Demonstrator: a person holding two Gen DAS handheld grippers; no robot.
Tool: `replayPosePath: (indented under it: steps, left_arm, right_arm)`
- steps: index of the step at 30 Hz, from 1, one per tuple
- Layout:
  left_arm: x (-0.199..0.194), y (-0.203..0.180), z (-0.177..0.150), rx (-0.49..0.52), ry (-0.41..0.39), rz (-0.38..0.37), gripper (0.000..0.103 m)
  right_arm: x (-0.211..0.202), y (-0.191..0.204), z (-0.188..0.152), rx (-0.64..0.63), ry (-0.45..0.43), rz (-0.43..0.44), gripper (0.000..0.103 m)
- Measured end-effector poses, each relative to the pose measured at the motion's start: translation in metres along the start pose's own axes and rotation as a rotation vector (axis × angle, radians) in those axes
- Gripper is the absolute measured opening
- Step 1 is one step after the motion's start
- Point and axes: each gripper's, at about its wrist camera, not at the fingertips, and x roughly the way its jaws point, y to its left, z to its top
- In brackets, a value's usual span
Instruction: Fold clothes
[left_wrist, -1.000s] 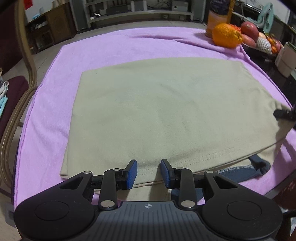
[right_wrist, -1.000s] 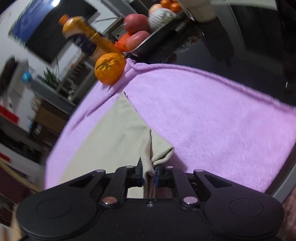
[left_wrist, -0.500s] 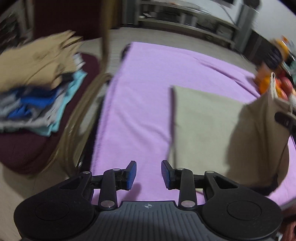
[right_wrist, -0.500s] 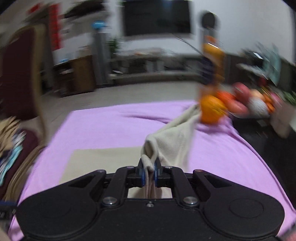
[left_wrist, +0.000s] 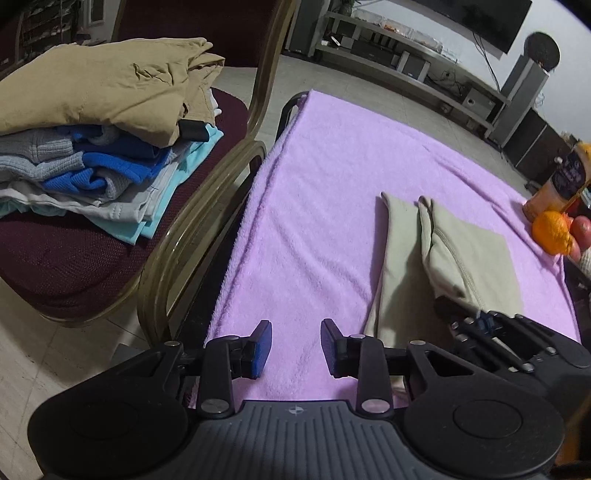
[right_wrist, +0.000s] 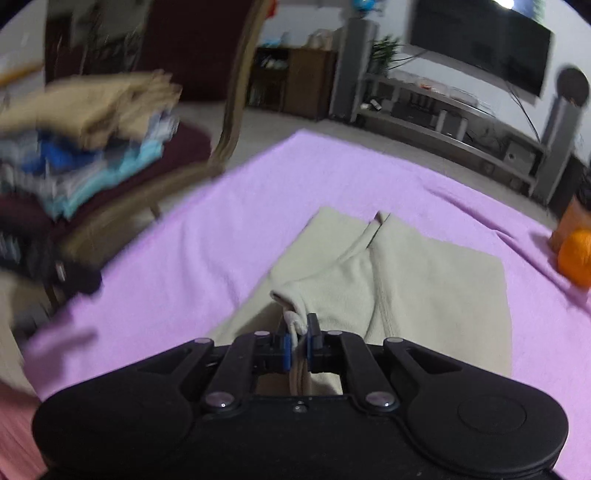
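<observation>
Maroon chair (left_wrist: 74, 266), wall television (right_wrist: 480, 48), seemingly tiled floor (left_wrist: 55, 354).

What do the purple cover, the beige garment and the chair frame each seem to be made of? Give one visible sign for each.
Purple cover: probably fleece or terry; fuzzy, matte nap.
Beige garment: likely soft knit; smooth, matte, stitched seams, limp folds.
Chair frame: probably metal tubing; glossy brassy sheen.

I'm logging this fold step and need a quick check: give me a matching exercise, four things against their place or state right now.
Things:
1. left gripper
2. right gripper
3. orange
4. stack of clothes

States:
A. on the chair
B. shut on the beige garment
C. open, over the purple blanket
D. at the blanket's far right edge

Pairs: 1-C, 2-B, 3-D, 4-A
</observation>
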Motion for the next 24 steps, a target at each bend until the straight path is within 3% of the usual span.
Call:
replayPosePath:
  steps: [4,8,12,15,16,18,19,21,24]
  left_arm:
    - [0.001,0.003,0.001,-0.018,0.004,0.012,0.031]
    - [0.001,0.007,0.001,-0.034,0.006,0.019,0.031]
    - [0.002,0.010,0.001,-0.046,0.008,0.025,0.031]
    - [0.002,0.009,0.001,-0.043,0.002,0.030,0.030]
    - [0.002,0.009,0.001,-0.042,-0.001,0.031,0.030]
    - [0.000,0.009,0.001,-0.044,-0.019,0.032,0.030]
    - [-0.002,0.010,0.001,-0.047,-0.029,0.032,0.030]
    - [-0.004,0.010,0.001,-0.051,-0.041,0.012,0.029]
    - [-0.005,0.002,0.001,-0.028,-0.049,-0.024,0.025]
  right_arm:
    - [-0.024,0.000,0.011,0.011,-0.079,0.049,0.007]
    - [-0.027,0.014,0.009,-0.045,-0.084,0.084,0.007]
    - [-0.024,0.025,0.000,-0.146,-0.063,0.094,0.007]
    - [-0.016,0.030,-0.008,-0.226,0.016,0.132,0.009]
    - [-0.015,0.030,-0.010,-0.243,0.042,0.171,0.015]
    - [-0.027,0.024,-0.014,-0.243,0.094,0.357,0.019]
    - [-0.036,0.019,-0.016,-0.221,0.130,0.465,0.019]
    - [-0.055,0.000,-0.018,-0.125,0.180,0.597,0.020]
    - [-0.077,-0.043,-0.015,0.010,0.163,0.575,0.034]
